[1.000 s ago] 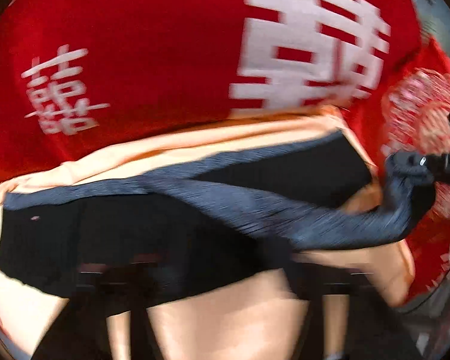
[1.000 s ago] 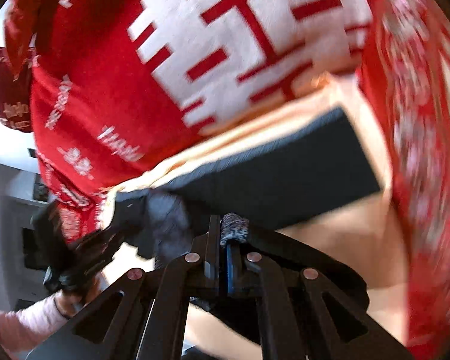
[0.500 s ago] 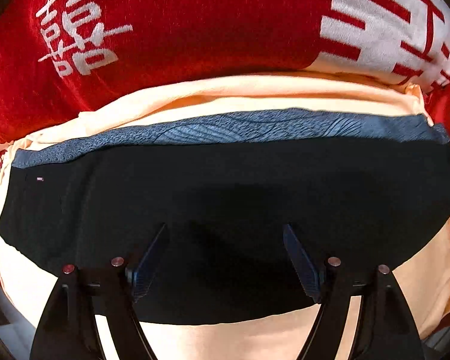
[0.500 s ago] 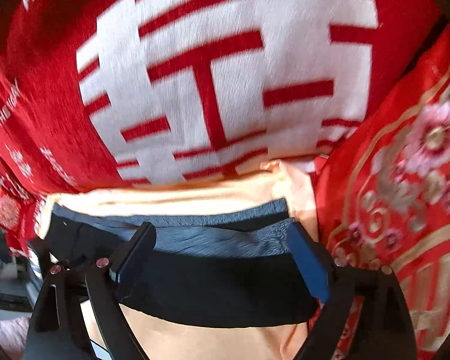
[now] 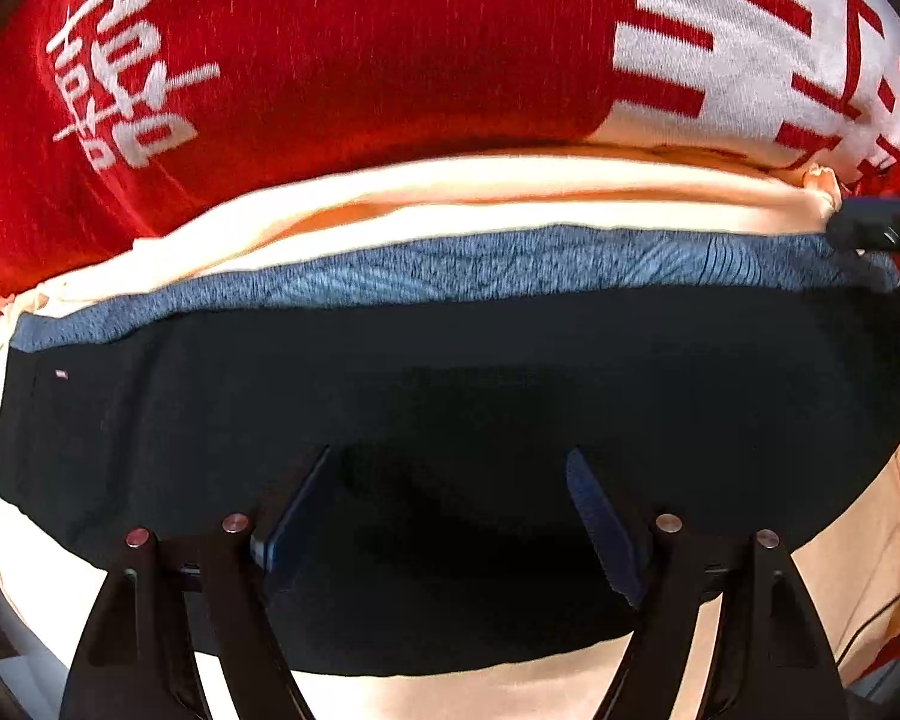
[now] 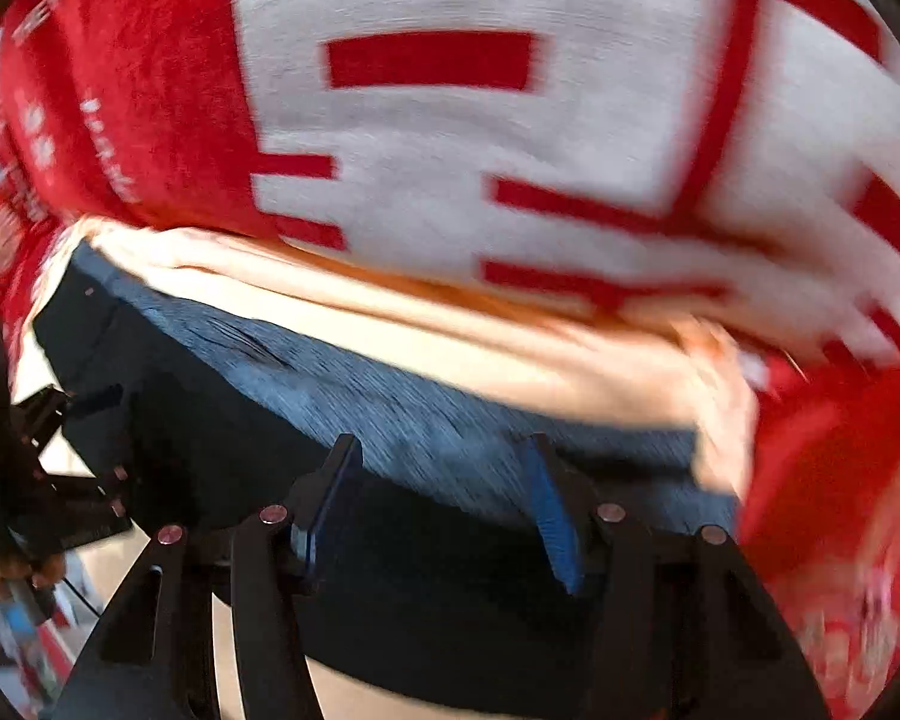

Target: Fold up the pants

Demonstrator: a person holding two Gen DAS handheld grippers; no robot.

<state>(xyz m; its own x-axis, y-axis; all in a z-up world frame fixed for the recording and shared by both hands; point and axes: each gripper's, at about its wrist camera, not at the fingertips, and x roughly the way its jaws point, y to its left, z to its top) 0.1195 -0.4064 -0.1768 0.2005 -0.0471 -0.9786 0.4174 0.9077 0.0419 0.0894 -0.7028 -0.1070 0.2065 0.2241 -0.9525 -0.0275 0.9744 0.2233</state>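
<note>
The black pants (image 5: pixel 450 396) lie folded flat, with a blue-grey band (image 5: pixel 462 267) along their far edge. They rest on a peach cloth (image 5: pixel 450 192). My left gripper (image 5: pixel 450 510) stands open just above the black fabric and grips nothing. In the blurred right wrist view, my right gripper (image 6: pixel 441 498) hangs over the band (image 6: pixel 390 408) near the right end of the pants (image 6: pixel 450 612). Its jaws are closing, and no cloth is pinched between the pads. Its dark tip (image 5: pixel 876 228) shows at the right edge of the left wrist view. The left gripper (image 6: pixel 72 462) appears at far left.
A red blanket (image 5: pixel 360 60) with large white characters (image 6: pixel 510 150) lies under and beyond the peach cloth (image 6: pixel 510 348). Red patterned fabric (image 6: pixel 840 480) borders the right side. A person's hand (image 6: pixel 6 564) holds the left gripper at lower left.
The right gripper let go of the blue-grey edge it had pulled across, and that edge now lies flat. It then swung over the band. The left gripper sank toward the pants.
</note>
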